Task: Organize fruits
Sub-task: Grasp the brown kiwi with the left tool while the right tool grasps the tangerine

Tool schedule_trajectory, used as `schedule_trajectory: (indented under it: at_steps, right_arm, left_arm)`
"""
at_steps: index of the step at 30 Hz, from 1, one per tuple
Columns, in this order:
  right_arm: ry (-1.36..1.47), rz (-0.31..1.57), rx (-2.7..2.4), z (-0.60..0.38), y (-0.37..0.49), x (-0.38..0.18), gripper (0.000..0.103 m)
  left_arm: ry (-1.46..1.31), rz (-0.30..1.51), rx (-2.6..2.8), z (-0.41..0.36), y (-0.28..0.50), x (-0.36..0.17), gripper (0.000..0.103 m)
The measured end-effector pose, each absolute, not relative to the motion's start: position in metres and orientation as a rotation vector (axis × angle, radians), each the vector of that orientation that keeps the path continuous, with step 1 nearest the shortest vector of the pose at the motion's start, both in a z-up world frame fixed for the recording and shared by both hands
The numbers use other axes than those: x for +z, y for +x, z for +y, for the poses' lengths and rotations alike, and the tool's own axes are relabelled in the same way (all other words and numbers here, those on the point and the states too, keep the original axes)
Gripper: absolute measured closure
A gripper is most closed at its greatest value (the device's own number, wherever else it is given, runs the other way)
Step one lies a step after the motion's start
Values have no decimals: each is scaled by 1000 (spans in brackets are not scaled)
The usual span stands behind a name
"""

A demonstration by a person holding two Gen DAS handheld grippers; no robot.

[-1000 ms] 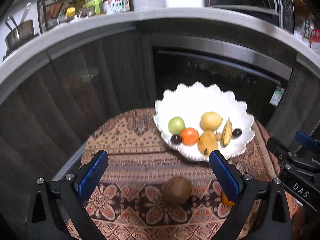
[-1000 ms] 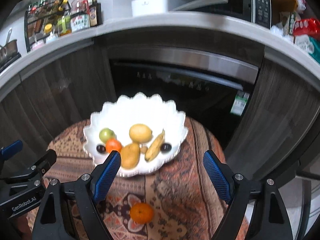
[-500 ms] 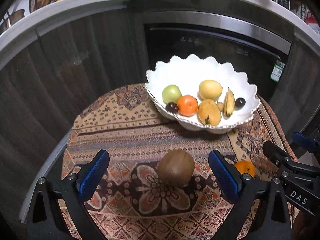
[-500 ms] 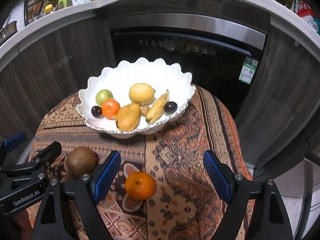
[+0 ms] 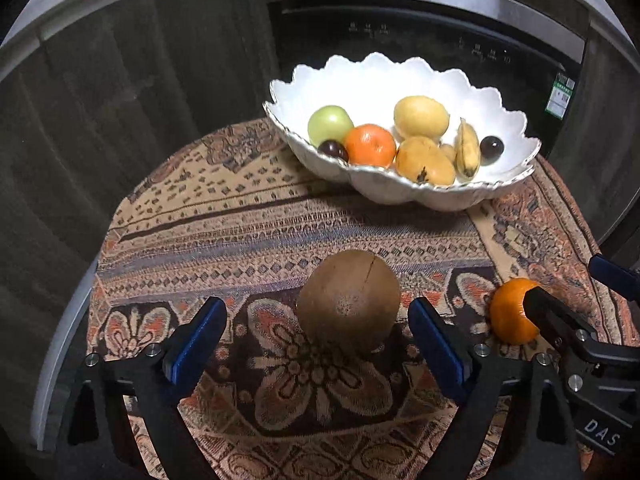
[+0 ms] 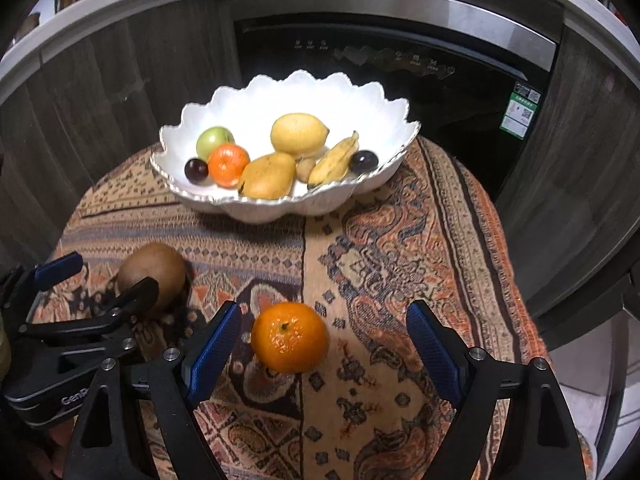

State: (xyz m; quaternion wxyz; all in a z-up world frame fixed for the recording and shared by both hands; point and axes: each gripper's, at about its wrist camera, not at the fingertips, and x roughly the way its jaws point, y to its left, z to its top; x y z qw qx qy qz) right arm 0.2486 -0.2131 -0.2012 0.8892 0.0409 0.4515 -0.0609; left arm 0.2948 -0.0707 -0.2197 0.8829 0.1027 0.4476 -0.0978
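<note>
Brown kiwi (image 5: 349, 305) is lying on the patterned cloth (image 5: 248, 216) between the jaws of the left hand-held gripper (image 5: 316, 340), which have just been closing without touching it. The right hand-held gripper (image 6: 325, 347) is gaping around an orange (image 6: 289, 337). Behind sits a white bowl (image 6: 256, 96).
</note>
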Motion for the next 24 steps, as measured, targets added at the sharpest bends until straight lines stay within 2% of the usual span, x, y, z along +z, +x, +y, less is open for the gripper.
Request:
schedule_trajectory:
  at_steps: [7,10,13,15,18,24]
  right_arm:
    - [92,966,-120,-211,254,-217,19]
    - [101,978,-108,-211,256,-223,22]
    - [103,989,-85,-208,257,-228,30]
    - [103,998,-70,-205,259,-231,40]
    - [109,1012,-34,-201,259,-236,53]
    - [104,1001,-32,-200,257,-236,54]
  left_arm:
    - [191,964,-232,-73,307,-236,18]
    - [198,968,-243,-76,309,-239,23]
    - [185,990,-257,-78,313,-245,32]
    - [183,1007,-266,-81,314,-249,43]
    - [194,1004,-269,-84,312,-251,46]
    - [184,1006,-265,-82,310,-251,47]
